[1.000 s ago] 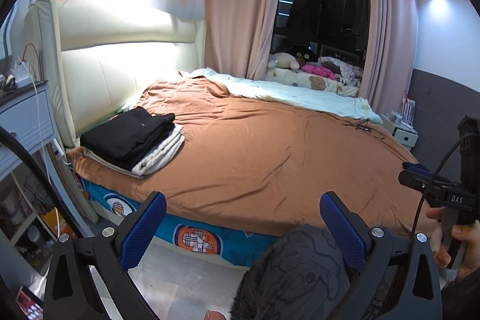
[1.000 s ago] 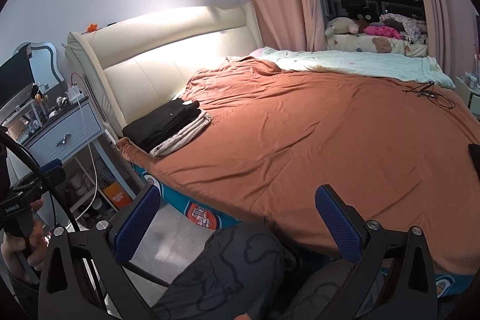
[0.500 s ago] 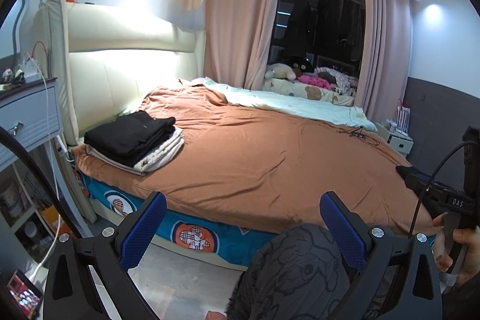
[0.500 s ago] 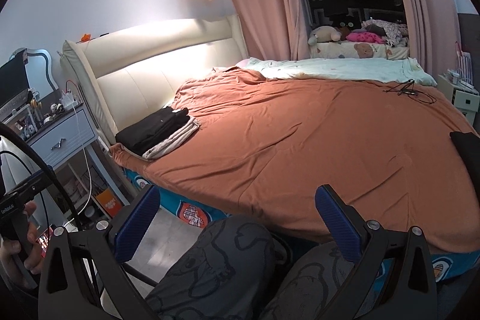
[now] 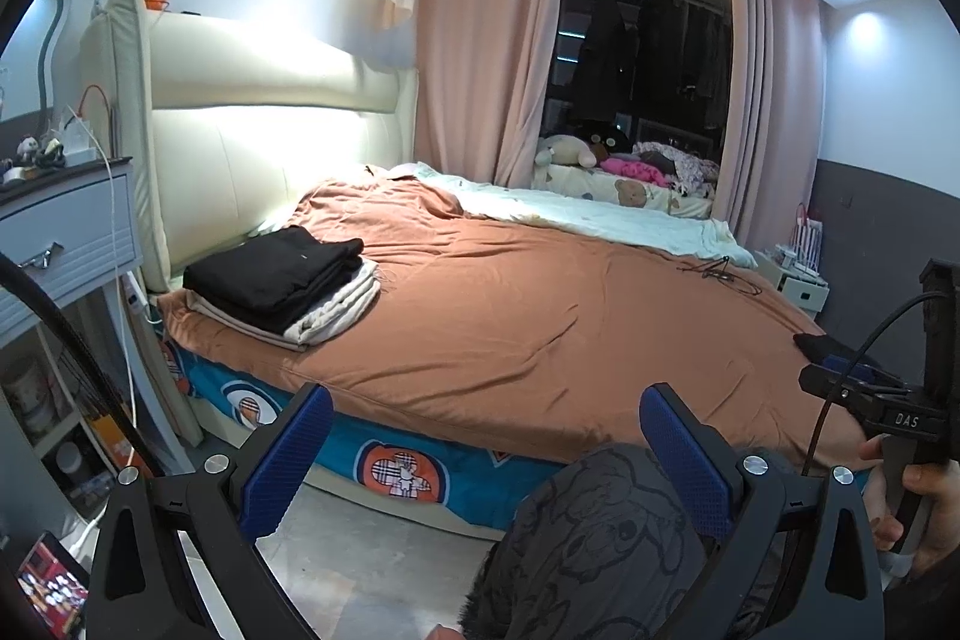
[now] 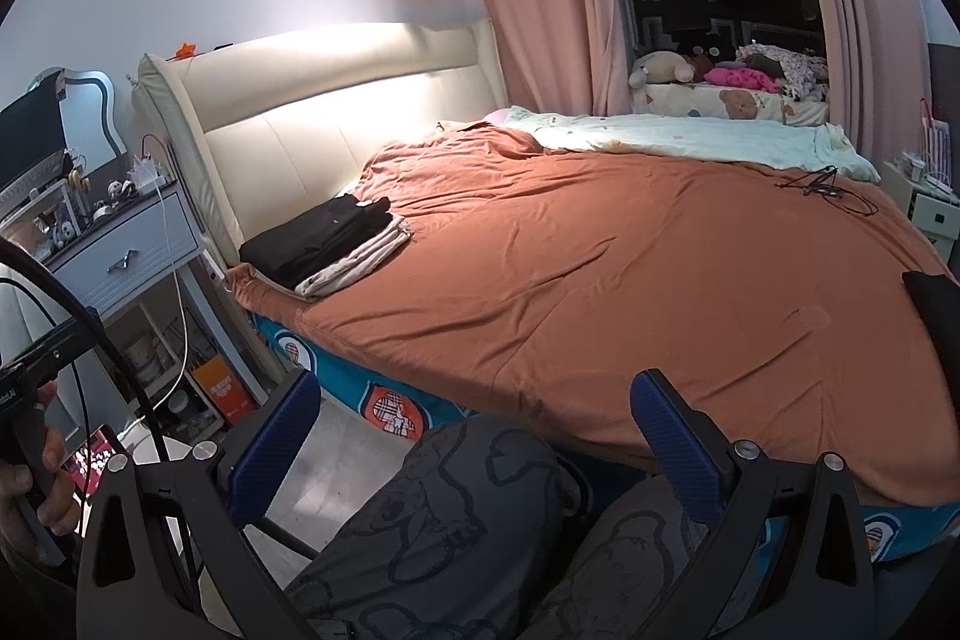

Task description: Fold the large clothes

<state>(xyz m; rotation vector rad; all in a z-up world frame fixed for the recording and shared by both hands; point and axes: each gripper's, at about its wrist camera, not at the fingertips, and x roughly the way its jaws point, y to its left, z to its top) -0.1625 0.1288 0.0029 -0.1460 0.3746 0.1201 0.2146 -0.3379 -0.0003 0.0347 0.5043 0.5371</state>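
A stack of folded clothes [image 5: 282, 283], black on top and light beige below, lies on the near left corner of the bed's orange cover [image 5: 540, 316]; it also shows in the right wrist view [image 6: 327, 244]. A dark garment [image 6: 933, 304] lies at the bed's right edge, partly cut off, and its tip shows in the left wrist view [image 5: 819, 345]. My left gripper [image 5: 480, 436] is open and empty, held back from the bed above the person's knee. My right gripper [image 6: 474, 424] is open and empty, also short of the bed.
A grey nightstand [image 5: 66, 232] with small items stands left of the padded headboard [image 5: 252, 142]. A pale blanket [image 5: 588, 220] and a black cable [image 5: 717, 271] lie at the far side. The person's patterned trouser legs [image 6: 456, 532] fill the foreground. A phone [image 6: 90, 457] lies on the floor.
Both grippers have pulled back and tilted up from the bed, so more ceiling and floor show. Both stayed open and empty. The clothes have not moved.
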